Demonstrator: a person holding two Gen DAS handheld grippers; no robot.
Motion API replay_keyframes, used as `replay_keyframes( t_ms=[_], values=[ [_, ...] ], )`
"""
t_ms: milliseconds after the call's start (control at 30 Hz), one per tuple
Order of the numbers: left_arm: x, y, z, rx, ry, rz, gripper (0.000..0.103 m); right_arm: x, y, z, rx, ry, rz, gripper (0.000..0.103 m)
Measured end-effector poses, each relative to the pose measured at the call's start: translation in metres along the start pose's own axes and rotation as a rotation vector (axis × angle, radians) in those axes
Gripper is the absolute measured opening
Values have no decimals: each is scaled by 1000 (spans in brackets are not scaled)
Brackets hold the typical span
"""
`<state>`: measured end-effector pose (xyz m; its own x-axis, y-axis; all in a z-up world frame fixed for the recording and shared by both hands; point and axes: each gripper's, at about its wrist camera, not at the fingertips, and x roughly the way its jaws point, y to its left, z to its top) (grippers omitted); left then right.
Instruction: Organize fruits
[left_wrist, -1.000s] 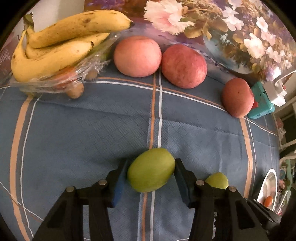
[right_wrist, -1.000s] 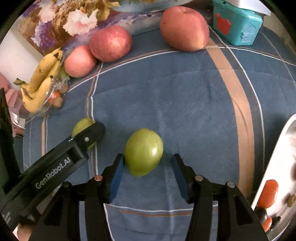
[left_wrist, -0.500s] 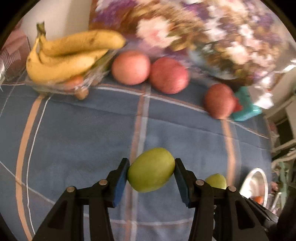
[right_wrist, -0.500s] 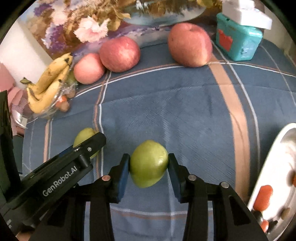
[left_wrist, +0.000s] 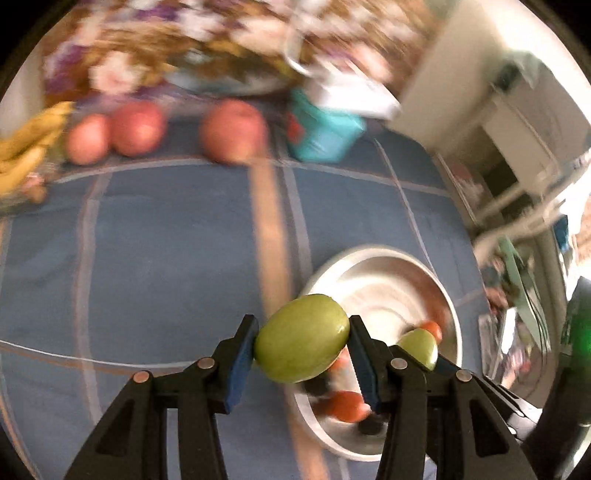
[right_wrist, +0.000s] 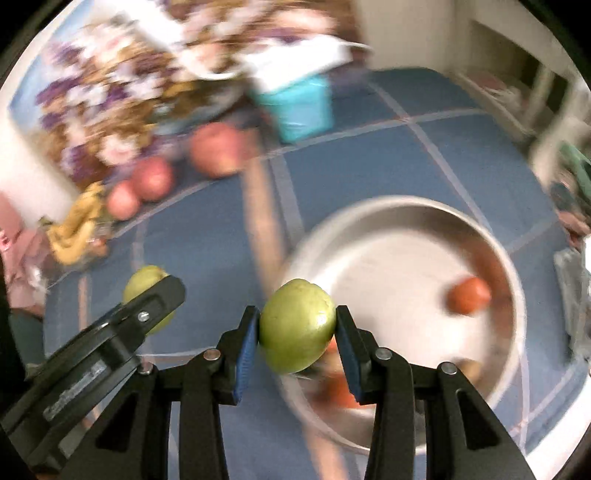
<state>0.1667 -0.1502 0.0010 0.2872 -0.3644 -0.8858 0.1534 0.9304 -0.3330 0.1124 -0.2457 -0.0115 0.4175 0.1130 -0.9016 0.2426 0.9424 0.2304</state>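
Fruit sits pinched in each gripper, left gripper (left_wrist: 301, 347) and right gripper (right_wrist: 295, 334) both clamping a green fruit, with the metal bowl (right_wrist: 509, 280) just ahead to their right.

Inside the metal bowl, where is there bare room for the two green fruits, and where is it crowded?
The bowl's far and middle floor is bare. One red fruit sits at the right wall; more small fruit cluster at the near rim, behind the right gripper.

Both tools are matte black plastic. The left gripper (left_wrist: 301, 354) has angular, triangle-cutout fingers, silver round screws and blue pads on its jaws. The right gripper (right_wrist: 297, 339) matches; at nine o'clock in its view, the left tool's side carries pale, blurred lettering.
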Motion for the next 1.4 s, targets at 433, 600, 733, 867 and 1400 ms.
replay_keyframes(
  t_ms=[433, 600, 733, 867, 1400],
  values=[
    [17, -19, -18, -6, 28, -34, 69, 24, -92, -13, 119, 110, -118, 44],
    [-21, 2, -30, -45, -27, -15, 76, 12, -81, -16, 103, 67, -116, 44],
    [-42, 32, -51, -84, -72, 94, 102, -5, -67, -31, 55, 41, -142, 44],
    [-61, 63, -75, -127, -119, 203, 103, -18, -41, -47, 14, 36, -93, 44],
    [-86, 94, -143, -135, -52, 343, 103, -29, 5, -108, -120, 54, -103, 44]
  ],
)
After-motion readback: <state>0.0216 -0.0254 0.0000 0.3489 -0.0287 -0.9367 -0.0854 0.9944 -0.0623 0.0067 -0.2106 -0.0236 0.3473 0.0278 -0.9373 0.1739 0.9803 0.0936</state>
